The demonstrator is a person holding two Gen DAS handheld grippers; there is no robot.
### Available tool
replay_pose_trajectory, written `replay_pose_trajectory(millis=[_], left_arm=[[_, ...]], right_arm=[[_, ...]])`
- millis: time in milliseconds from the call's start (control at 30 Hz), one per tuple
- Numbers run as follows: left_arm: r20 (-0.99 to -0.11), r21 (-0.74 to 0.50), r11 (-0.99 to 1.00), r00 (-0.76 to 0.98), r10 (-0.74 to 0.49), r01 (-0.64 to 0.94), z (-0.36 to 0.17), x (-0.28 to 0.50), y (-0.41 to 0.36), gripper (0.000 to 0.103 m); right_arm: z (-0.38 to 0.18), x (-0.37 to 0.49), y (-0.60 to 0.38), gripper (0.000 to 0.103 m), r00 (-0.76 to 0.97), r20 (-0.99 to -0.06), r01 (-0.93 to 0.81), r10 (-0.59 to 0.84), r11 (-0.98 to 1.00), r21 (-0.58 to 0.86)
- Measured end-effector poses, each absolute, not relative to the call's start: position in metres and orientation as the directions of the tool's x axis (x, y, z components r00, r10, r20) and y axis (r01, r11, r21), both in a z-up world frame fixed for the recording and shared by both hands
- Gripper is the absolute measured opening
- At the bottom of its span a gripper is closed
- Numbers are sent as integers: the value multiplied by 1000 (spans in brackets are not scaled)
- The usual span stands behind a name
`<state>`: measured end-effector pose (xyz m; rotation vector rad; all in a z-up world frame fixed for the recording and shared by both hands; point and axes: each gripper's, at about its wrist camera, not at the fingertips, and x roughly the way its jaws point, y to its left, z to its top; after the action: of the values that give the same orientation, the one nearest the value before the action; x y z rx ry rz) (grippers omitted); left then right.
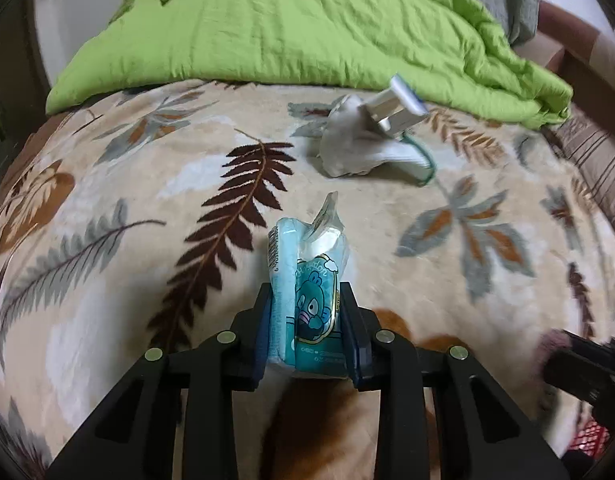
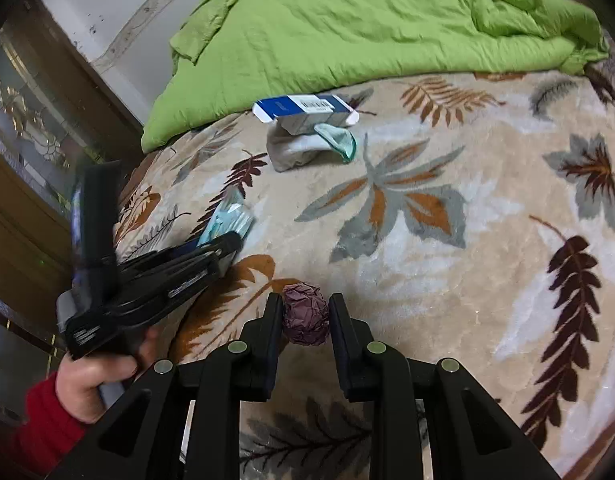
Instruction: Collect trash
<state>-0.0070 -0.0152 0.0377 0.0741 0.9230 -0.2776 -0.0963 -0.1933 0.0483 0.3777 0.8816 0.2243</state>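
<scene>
A light blue tissue packet (image 1: 307, 300) was held clamped between the fingers of the left gripper (image 1: 305, 328), its crumpled top projecting ahead of the tips. A crumpled purple paper ball (image 2: 306, 314) was pinched between the fingers of the right gripper (image 2: 305, 320), set narrow around it. Well ahead of both grippers, a white sock (image 2: 295, 148) with a blue-and-white carton (image 2: 303, 110) lying on it was left on the leaf-patterned blanket (image 2: 447, 280), just short of the green quilt (image 2: 367, 20).

The packet was judged likely to slip, because only its lower half was gripped and its film looked slick. The paper ball could be dropped if the grip were eased, since it sat right at the fingertips.

The packet's cartoon print was shown only by the left wrist view. The person's hand (image 2: 91, 380) in a red sleeve, and the carton's blue lid, were shown only by the right wrist view.
</scene>
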Motion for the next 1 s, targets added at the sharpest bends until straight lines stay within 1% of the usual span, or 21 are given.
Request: replay_pose_trajectory(millis=[167,333,467,733,1000], left_arm=[[-745,-53,961,631,-218,270,68,-56,-10,30],[-713,-35,974,677,-181,223,79,-97,0,30],[-674,23,980,727,-131,199,77,-124,1,30],[-655,47,986,750,-91,161,72,-129,1,30],[-661,38,988,746,-86,147,69,-126,5,31]], right_arm=[[60,-110,-189,25,645,-705,-61,295,940,337],[68,-126,-186,25,676,-694,-73,248,960,271],[69,-137,-186,25,691,-683,-75,235,964,255],[62,-139,-193,25,689,-687,-43,230,959,279],[62,-139,-186,25,691,-693,-47,206,969,241]])
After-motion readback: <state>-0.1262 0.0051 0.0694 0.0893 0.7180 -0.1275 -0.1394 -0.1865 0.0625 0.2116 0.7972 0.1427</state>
